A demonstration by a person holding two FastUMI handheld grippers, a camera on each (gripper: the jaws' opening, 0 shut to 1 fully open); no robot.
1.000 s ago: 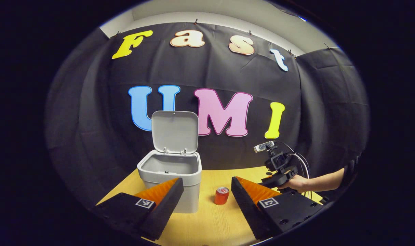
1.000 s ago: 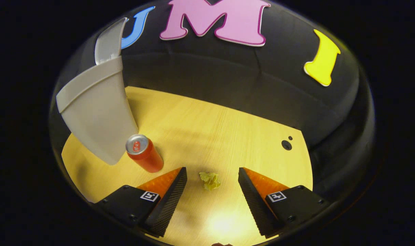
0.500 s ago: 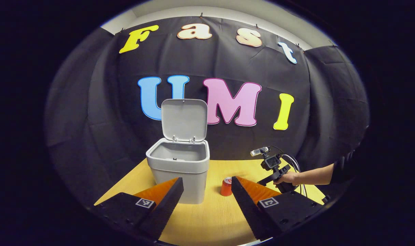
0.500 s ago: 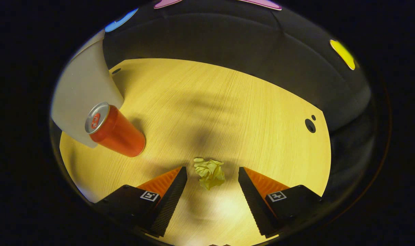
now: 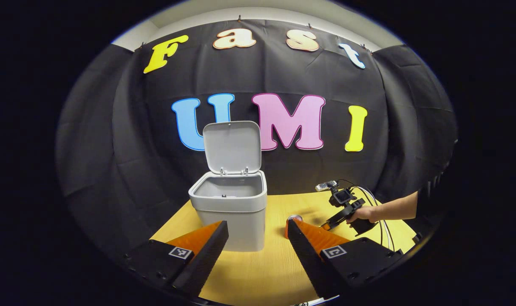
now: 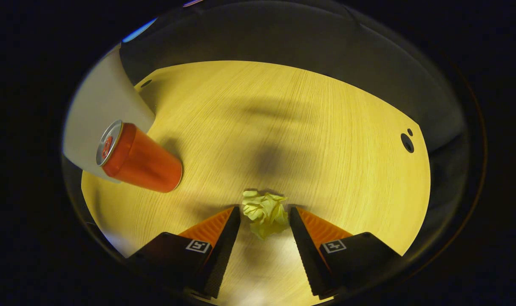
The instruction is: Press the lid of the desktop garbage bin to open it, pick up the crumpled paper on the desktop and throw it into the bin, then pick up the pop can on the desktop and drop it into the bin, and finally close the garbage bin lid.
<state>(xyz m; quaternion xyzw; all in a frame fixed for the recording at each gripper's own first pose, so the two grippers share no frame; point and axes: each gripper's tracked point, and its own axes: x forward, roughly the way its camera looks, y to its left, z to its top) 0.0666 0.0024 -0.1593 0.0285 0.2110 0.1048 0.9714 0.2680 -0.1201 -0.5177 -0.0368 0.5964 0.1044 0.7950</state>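
Note:
The grey bin stands on the wooden table with its lid upright and open. My left gripper hovers open in front of it, holding nothing. The red pop can peeks out behind that gripper's right finger. Farther right, a hand tilts my right gripper down to the table. In the right gripper view, the yellow crumpled paper lies on the table between the fingers of my right gripper, which touch it on both sides. The can stands upright to its left, beside the bin's wall.
The wooden table has a round cable hole near its far right corner. Black cloth walls close in behind and beside the table. Cables trail from the right gripper over the table's right end.
My right gripper has dropped lower over the paper and its fingers have narrowed onto it. My left gripper has drawn back a little from the bin, staying open.

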